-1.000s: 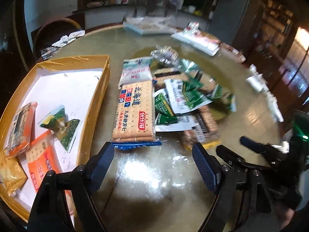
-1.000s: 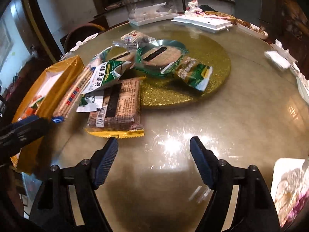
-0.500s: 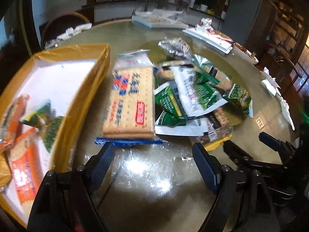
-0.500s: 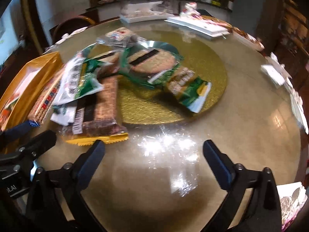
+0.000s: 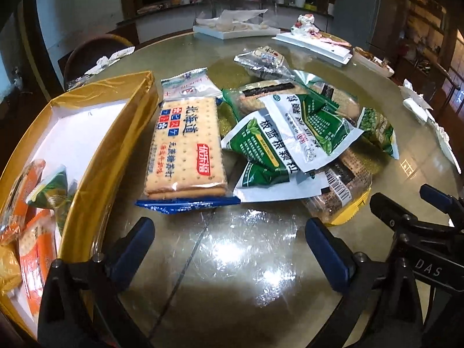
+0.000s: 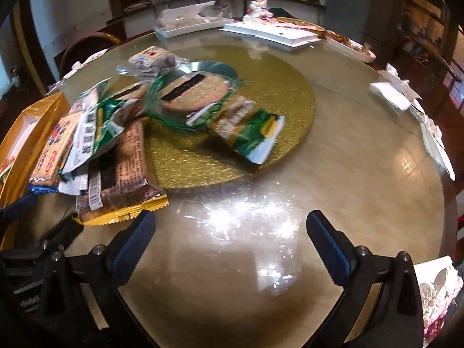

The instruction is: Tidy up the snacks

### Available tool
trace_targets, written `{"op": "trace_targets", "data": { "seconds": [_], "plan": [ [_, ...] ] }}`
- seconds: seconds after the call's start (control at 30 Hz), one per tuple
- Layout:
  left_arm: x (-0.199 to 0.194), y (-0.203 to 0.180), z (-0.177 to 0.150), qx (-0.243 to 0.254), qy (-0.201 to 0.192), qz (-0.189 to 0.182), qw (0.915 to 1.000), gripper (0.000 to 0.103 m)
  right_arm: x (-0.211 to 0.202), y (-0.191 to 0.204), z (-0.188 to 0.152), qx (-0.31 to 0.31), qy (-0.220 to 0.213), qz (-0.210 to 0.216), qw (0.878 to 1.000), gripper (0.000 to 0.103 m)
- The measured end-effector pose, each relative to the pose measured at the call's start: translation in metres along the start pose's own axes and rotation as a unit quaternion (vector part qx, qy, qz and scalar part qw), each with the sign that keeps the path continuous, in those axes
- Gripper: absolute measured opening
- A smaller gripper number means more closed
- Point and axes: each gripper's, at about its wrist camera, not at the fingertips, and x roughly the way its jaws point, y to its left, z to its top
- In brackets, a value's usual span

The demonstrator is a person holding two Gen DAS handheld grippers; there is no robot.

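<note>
A pile of snack packets lies on the round glass table. A large cracker pack (image 5: 185, 148) with a blue end lies nearest my left gripper (image 5: 229, 249), which is open and empty just short of it. Green-and-white sachets (image 5: 278, 145) and a brown biscuit pack with a yellow edge (image 6: 121, 179) lie to its right. A gold box (image 5: 95, 156) at the left holds several small packets (image 5: 32, 203). My right gripper (image 6: 230, 245) is open and empty over bare glass, right of the brown pack. A green biscuit packet (image 6: 246, 129) lies on the gold disc (image 6: 284, 92).
White trays (image 6: 269, 33) and dishes with litter stand at the table's far edge. Tissues (image 6: 394, 90) lie along the right edge. A chair back (image 5: 92, 49) stands behind the box. The right gripper's frame (image 5: 420, 232) shows at the left view's right side.
The left gripper has moved closer to the cracker pack and swung slightly right. The right gripper has shifted right and forward. Both stayed open and empty.
</note>
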Motion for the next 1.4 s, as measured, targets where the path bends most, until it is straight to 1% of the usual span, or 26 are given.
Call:
{"op": "trace_targets", "data": {
  "seconds": [1.4],
  "plan": [
    [-0.0005,-0.0003,-0.0009,-0.005,-0.001,0.004,1.0000,0.103,-0.0002,0.0011,0.0004,0.000,0.000,-0.001,1.000,0.103]
  ]
}}
